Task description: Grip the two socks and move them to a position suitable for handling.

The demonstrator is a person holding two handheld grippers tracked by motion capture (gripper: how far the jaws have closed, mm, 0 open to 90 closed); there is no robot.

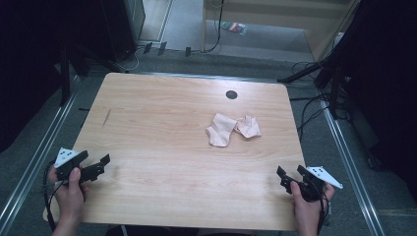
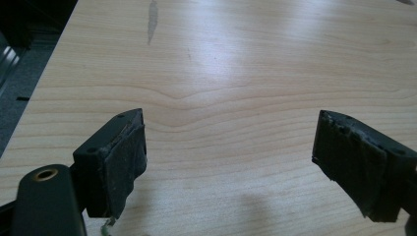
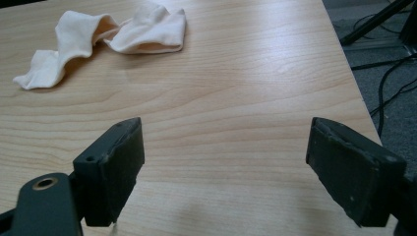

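Note:
Two pale pink socks lie crumpled and touching on the wooden table (image 1: 162, 162), right of its middle: one sock (image 1: 221, 129) to the left, the other sock (image 1: 249, 126) beside it. In the right gripper view they are at the upper left, one sock (image 3: 64, 42) and the other (image 3: 152, 29). My left gripper (image 1: 101, 166) rests at the table's near left corner, jaws wide apart over bare wood (image 2: 228, 147). At the near right corner my right gripper (image 1: 291, 173) stands open too, empty (image 3: 226, 157), well short of the socks.
A small dark round hole (image 1: 231, 94) is set in the table near its far edge. A dark streak (image 1: 107, 116) marks the wood at the left. Black stands and cables (image 1: 314, 103) lie on the floor past the right edge.

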